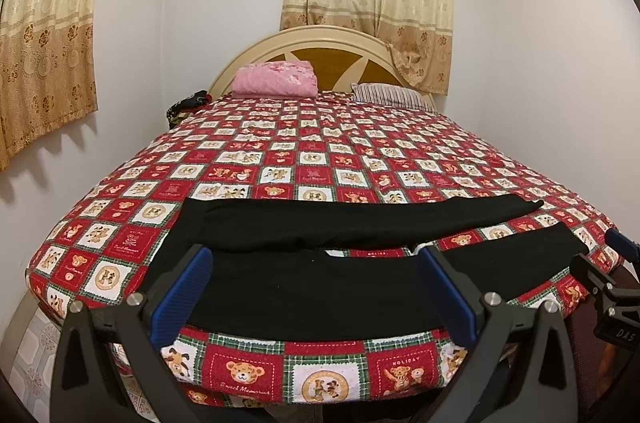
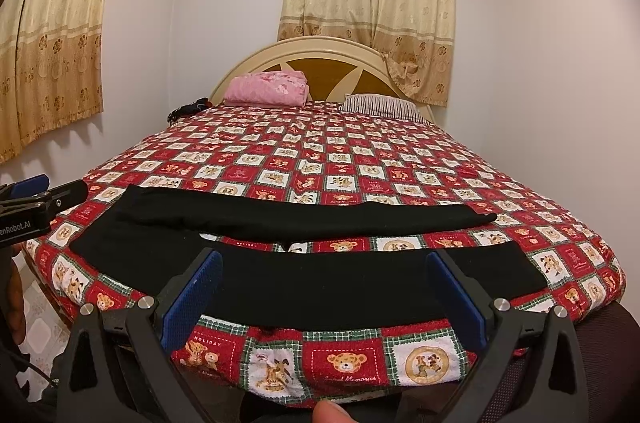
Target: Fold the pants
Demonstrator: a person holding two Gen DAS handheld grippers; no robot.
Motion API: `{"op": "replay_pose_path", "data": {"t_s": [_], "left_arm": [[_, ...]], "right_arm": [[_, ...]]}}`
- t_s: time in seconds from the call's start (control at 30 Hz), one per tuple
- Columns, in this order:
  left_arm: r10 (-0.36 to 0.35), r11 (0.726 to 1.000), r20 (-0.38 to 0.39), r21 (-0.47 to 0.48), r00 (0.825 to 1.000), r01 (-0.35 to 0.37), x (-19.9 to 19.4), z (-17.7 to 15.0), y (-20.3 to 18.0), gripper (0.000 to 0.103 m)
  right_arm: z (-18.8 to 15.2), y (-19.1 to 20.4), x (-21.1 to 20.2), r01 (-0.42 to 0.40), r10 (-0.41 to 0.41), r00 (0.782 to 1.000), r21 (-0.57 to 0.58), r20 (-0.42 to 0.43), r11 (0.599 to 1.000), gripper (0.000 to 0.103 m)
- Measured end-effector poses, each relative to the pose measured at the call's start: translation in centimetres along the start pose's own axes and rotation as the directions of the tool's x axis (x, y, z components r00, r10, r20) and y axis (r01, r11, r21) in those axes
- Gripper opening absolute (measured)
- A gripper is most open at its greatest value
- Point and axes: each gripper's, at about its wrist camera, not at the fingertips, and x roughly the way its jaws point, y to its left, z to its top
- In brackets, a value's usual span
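Observation:
Black pants (image 1: pixel 320 287) lie flat across the near end of the bed, waist to the left, the two legs spread apart toward the right. They also show in the right wrist view (image 2: pixel 352 283). My left gripper (image 1: pixel 316 259) is open and empty, hovering over the waist and upper near leg. My right gripper (image 2: pixel 324 259) is open and empty, over the near leg. The right gripper shows at the right edge of the left wrist view (image 1: pixel 612 263); the left one shows at the left edge of the right wrist view (image 2: pixel 36 199).
The bed has a red checked teddy-bear cover (image 1: pixel 304 151). A folded pink blanket (image 1: pixel 276 79) and a striped pillow (image 1: pixel 388 95) lie by the headboard (image 1: pixel 320 43). Walls and curtains surround the bed. A thumb (image 2: pixel 332 413) shows at the bottom.

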Motion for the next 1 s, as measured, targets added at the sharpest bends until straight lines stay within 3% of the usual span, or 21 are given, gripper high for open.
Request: {"op": "replay_pose_path", "data": {"t_s": [0.5, 0.83, 1.0], "left_arm": [[-0.001, 1.000, -0.028, 0.004, 1.000, 0.001, 0.9, -0.9, -0.1, 0.103], [-0.037, 0.999, -0.149, 0.013, 0.988, 0.039, 5.2, -2.9, -1.4, 0.103], [-0.001, 0.998, -0.183, 0.068, 0.983, 0.014, 8.3, -3.5, -1.0, 0.103]], "right_arm": [[-0.3, -0.2, 0.5, 0.007, -0.007, 1.000, 0.004, -0.009, 1.000, 0.102], [-1.3, -1.1, 2.6, 0.032, -0.031, 0.998, 0.008, -0.053, 0.999, 0.102], [-1.9, -1.7, 3.9, 0.051, -0.049, 0.994, 0.016, -0.093, 0.999, 0.102]]}}
